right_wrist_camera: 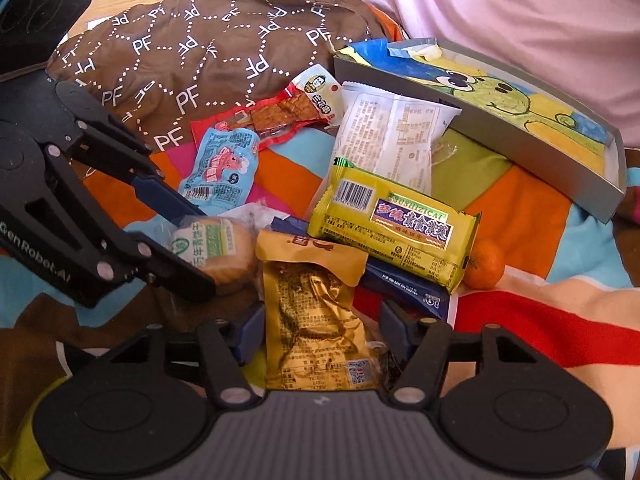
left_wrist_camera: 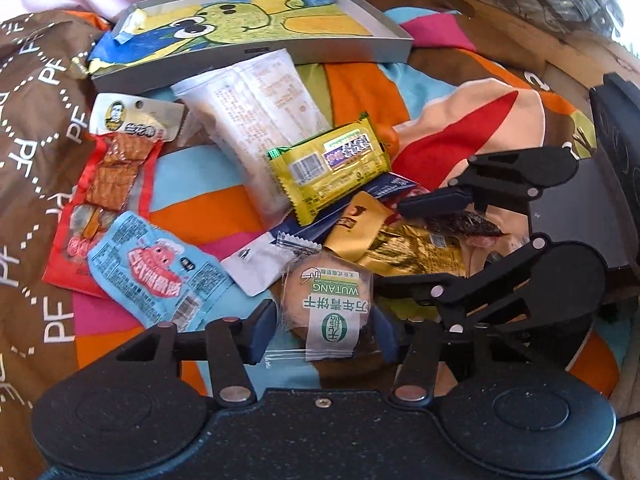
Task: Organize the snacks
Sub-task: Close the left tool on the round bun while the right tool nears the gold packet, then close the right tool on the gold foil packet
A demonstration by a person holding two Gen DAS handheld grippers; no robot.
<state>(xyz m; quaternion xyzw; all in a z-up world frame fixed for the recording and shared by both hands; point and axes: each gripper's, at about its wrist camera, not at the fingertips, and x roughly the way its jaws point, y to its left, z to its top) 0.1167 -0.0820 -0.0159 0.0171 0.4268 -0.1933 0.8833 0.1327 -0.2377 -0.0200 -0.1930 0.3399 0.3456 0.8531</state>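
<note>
A pile of snack packets lies on a colourful blanket. My left gripper (left_wrist_camera: 326, 332) is open, one finger on each side of a round biscuit (left_wrist_camera: 326, 312) in a clear wrapper with a green label. The right wrist view shows the left gripper (right_wrist_camera: 204, 248) flanking this biscuit (right_wrist_camera: 216, 248) closely. My right gripper (right_wrist_camera: 322, 332) is open around a gold foil packet (right_wrist_camera: 316, 312), and the right gripper (left_wrist_camera: 394, 244) also shows in the left wrist view over that packet (left_wrist_camera: 404, 248). A grey tray (left_wrist_camera: 256, 64) with a frog drawing inside sits behind the pile.
The pile also holds a yellow packet (right_wrist_camera: 392, 224), a long white packet (right_wrist_camera: 392, 136), a red tofu packet (left_wrist_camera: 108, 184), a light blue packet (left_wrist_camera: 148, 268), a dark blue packet (right_wrist_camera: 404, 288) and a mandarin (right_wrist_camera: 484, 264). Brown lettered fabric (right_wrist_camera: 180, 52) bunches at one side.
</note>
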